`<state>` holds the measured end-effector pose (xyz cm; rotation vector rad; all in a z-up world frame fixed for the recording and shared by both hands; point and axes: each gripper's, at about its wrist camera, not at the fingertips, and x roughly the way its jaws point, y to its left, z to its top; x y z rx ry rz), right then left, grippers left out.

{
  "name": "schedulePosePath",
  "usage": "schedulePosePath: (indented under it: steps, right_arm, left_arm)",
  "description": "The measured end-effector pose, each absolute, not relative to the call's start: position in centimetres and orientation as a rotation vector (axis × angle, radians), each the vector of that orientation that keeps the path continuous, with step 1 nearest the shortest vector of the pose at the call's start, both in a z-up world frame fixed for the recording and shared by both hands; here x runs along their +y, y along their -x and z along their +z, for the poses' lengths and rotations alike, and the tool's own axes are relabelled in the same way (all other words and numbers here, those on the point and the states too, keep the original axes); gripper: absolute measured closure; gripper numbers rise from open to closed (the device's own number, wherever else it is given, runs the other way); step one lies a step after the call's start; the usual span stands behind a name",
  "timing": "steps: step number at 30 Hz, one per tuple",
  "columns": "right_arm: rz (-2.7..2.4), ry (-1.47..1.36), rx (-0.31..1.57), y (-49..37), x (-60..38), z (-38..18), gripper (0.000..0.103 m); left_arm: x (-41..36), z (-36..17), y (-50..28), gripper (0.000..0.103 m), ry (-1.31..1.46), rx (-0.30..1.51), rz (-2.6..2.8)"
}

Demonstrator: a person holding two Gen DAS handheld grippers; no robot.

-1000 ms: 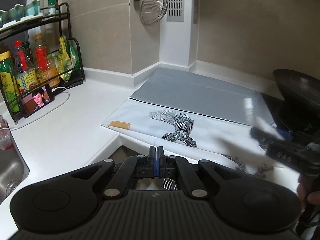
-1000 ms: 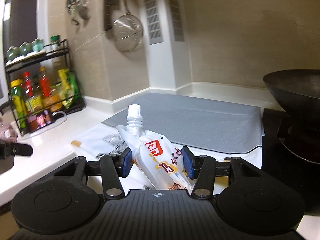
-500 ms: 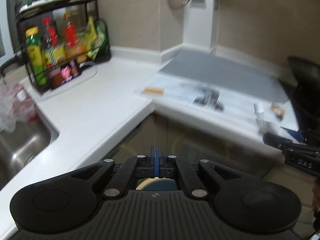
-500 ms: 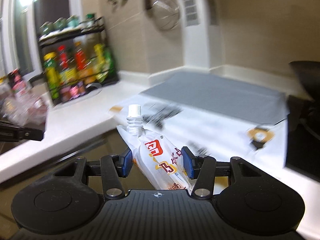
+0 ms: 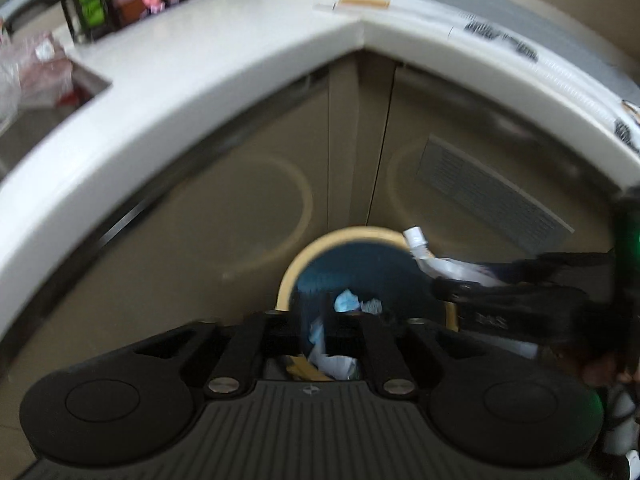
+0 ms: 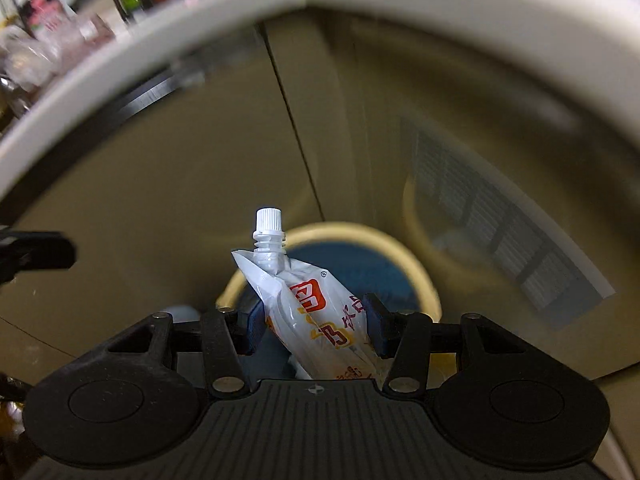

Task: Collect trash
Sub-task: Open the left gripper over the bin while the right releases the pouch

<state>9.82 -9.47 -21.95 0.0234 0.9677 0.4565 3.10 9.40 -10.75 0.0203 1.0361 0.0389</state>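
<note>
**Pouch Over Bin, Release Pending**

Right gripper (image 6: 316,326) pinches the spouted pouch (image 6: 316,308) between both pads, spout up, directly above the open trash bin (image 6: 416,268) on the floor at the cabinet corner. Left gripper (image 5: 314,330) is opening, jaws slightly apart with nothing between them, also above the bin. Crumpled scraps (image 5: 348,302) already lie inside. Judged status: pouch collected and delivered, not yet dropped. Remaining: release it. A bag (image 5: 24,76) sits by the sink on the counter (image 5: 224,40); further trash there cannot be confirmed.
</note>
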Motion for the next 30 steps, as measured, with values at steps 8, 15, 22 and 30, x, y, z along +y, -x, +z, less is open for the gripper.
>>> schedulePosePath:
  steps: [8,15,22,30]
  right_arm:
    - [0.406,-0.019,1.005,-11.8,-7.8,-24.9,0.037]
    - [0.403,0.016,0.919,-9.0,-8.3,-22.1,0.011]
    - [0.388,0.037,0.824,-5.2,-9.5,-18.9,0.004]
    - [0.332,0.092,0.793,-2.8,-9.6,-17.9,0.000]
  left_arm:
    - [10.5,-12.1,-2.8,0.014,-0.056,1.034,0.079]
    - [10.5,-12.1,-2.4,0.000,-0.041,1.034,0.091]
    - [9.9,-12.6,-2.7,0.000,-0.047,1.056,0.067]
    - [9.3,-12.6,-2.6,0.000,-0.081,1.058,0.067]
